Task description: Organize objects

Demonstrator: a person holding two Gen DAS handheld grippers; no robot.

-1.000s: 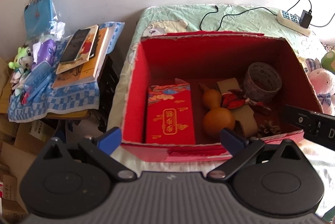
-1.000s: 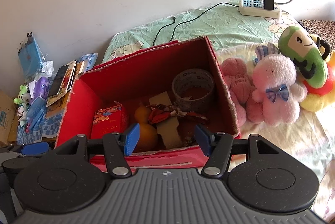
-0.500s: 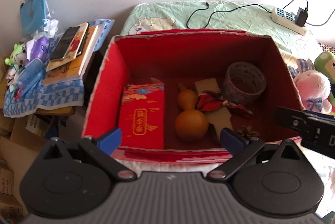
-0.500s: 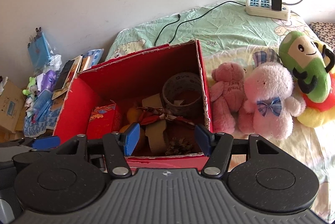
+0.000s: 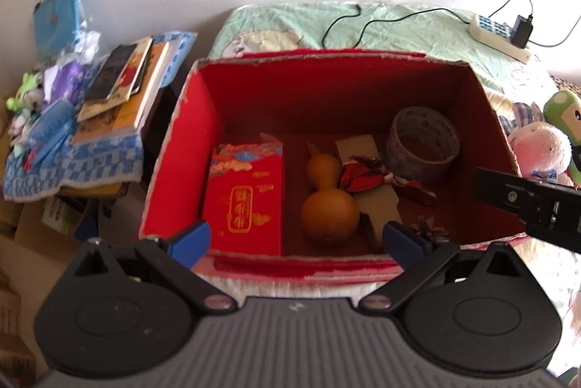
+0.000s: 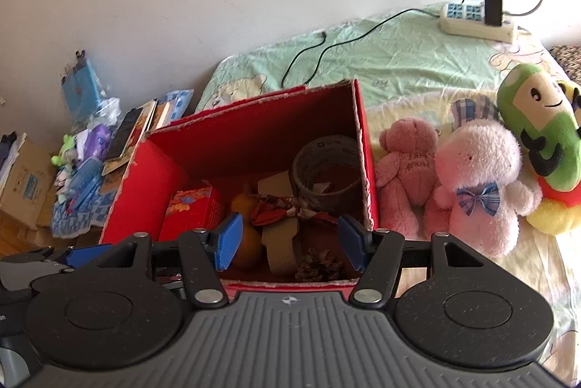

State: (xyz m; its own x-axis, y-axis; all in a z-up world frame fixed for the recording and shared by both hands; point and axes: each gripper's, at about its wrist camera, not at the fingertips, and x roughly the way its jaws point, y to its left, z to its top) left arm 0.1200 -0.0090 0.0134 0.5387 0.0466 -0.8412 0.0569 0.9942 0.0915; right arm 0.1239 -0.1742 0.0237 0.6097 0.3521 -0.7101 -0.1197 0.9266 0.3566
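You are hovering both grippers, left gripper (image 5: 296, 239) and right gripper (image 6: 288, 241), jaws released and empty, over the red cardboard box (image 5: 326, 68); next, choose one item, perhaps the orange gourd (image 5: 328, 206).

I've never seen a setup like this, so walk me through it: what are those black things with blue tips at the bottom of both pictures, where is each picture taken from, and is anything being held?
There is no robot here. A person holds two hand-held grippers, and each one carries a wide-angle camera that looks forward along its jaws. The black body with blue pads low in each picture is that gripper: the left gripper in one view, the right gripper in the other. Both sets of jaws stand open and hold nothing.

Both cameras look down into an open red box on a bed. Inside lie a red packet with gold writing, an orange gourd, a roll of tape and a pine cone. To the right of the box sit a pink teddy bear, a pale pink plush with a bow and a green plush.
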